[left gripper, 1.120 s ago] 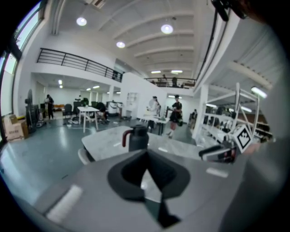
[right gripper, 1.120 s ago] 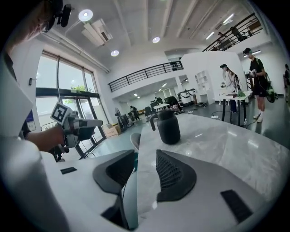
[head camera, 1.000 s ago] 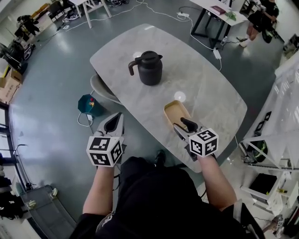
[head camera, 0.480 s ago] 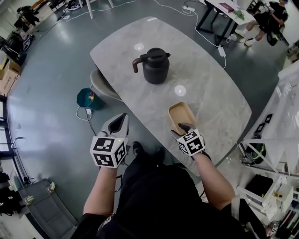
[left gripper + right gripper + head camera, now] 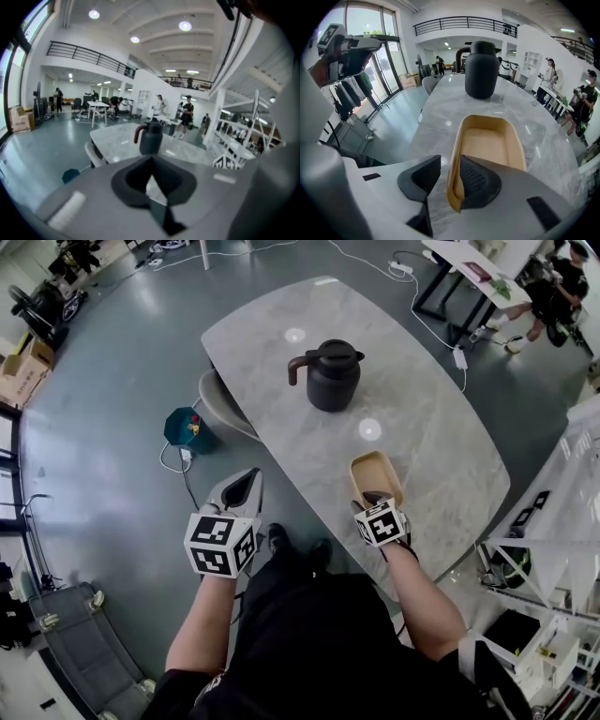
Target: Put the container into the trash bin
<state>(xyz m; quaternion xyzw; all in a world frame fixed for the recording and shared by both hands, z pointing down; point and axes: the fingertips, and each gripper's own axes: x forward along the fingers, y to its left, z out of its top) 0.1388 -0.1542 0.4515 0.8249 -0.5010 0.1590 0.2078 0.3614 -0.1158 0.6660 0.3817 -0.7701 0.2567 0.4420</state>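
A tan oval container [image 5: 375,474] lies on the marble table [image 5: 281,418] near its front edge. My right gripper [image 5: 373,497] points steeply down at the container's near end. In the right gripper view the container [image 5: 490,140] has its near rim between the jaws of the right gripper [image 5: 447,161]. One pad sits inside the rim, and the other is outside with a small gap. The jaws are closing. My left gripper [image 5: 251,474] hangs off the table's left edge over the floor, shut and empty [image 5: 151,159]. A small teal bin [image 5: 185,427] stands on the floor left of the table.
A black jug [image 5: 333,376] stands mid-table beyond the container, also visible in the right gripper view [image 5: 482,69]. A grey chair [image 5: 220,404] is tucked at the table's left edge near the bin. Cables run across the floor. Shelving stands at the right.
My right gripper has dropped and tipped steeply down onto the container's near end, so its jaws now straddle the rim. The left gripper has hardly moved.
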